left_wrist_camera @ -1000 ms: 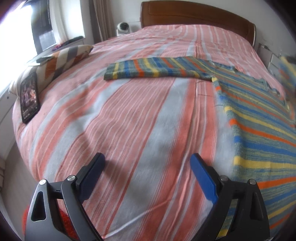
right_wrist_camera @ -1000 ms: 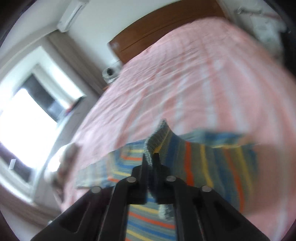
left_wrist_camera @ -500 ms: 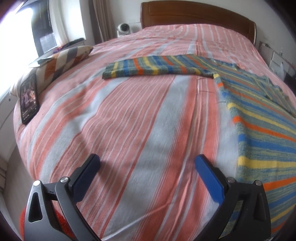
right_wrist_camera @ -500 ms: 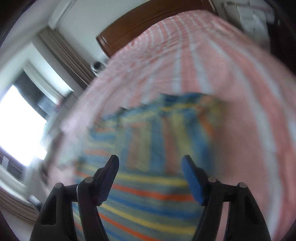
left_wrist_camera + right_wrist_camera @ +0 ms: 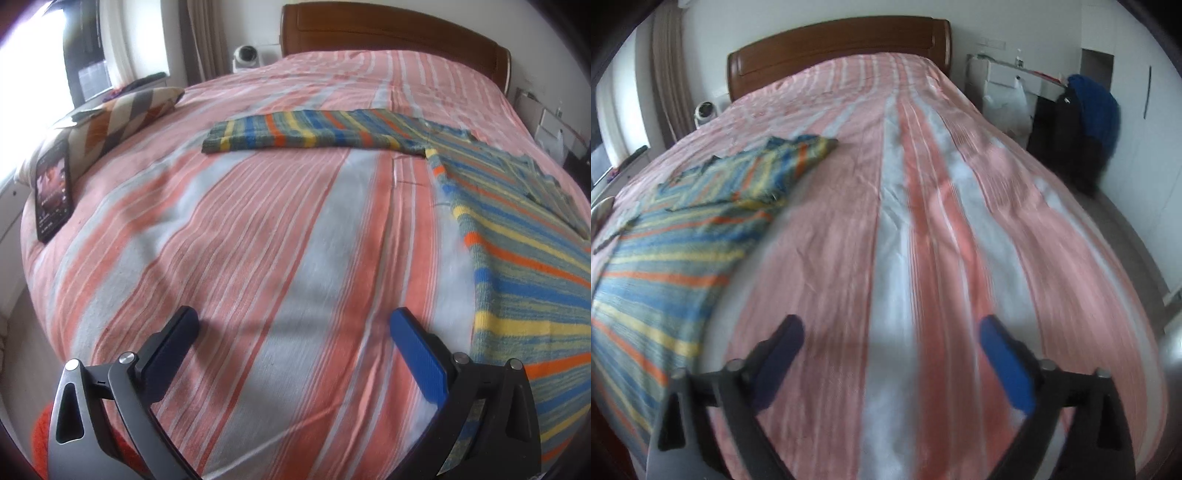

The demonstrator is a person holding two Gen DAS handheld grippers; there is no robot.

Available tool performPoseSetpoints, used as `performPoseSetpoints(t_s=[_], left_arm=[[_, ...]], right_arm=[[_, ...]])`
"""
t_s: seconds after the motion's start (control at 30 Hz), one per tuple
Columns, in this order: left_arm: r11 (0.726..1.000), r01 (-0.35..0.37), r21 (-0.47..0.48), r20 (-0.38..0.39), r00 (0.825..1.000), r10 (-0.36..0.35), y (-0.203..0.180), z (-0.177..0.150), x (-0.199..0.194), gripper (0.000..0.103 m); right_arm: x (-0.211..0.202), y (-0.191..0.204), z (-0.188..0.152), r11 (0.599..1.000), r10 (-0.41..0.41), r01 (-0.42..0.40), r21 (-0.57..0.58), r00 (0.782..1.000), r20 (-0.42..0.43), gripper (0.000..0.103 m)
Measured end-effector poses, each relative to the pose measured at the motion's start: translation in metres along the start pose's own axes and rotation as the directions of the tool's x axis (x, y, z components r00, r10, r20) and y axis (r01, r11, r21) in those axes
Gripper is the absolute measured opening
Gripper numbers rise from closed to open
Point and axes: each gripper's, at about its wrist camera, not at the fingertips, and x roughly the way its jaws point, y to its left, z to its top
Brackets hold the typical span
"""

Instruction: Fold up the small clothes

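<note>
Striped sweater [image 5: 517,236] lies flat on the bedspread [image 5: 280,229], partly folded.
One sleeve [image 5: 757,173] looks folded across its body; the other sleeve [image 5: 303,133] reaches toward 11 o'clock, unfolded, we judge. Our left gripper [image 5: 295,336] and right gripper [image 5: 890,343] hang wide open, holding nothing. Phone [image 5: 53,194] at 9 o'clock.

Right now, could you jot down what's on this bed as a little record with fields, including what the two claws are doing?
surface: pink and white striped bedspread
garment: blue, yellow and orange striped knit sweater, lying flat
outstretched sleeve: spread out sideways
other sleeve: folded onto the body
left claw: open, holding nothing
right claw: open, holding nothing
bed edge: black phone beside zigzag cushion
</note>
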Motion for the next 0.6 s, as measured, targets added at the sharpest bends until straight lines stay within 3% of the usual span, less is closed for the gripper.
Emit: performPoseSetpoints(t_s=[0.13,0.6], left_arm=[[1.000,0.010,0.011,-0.004,1.000,-0.010,0.000,-0.001,-0.001,0.103],[0.999,0.017,0.030,-0.015,1.000,-0.017,-0.001,-0.002,-0.001,0.103]], right_arm=[[0.005,0.002,-0.011,1.000,-0.015,0.015,0.010,1.000,0.019,0.102],[0.012,-0.002,-0.017,1.000,0.002,-0.003,0.021,0.999,0.041,0.103]])
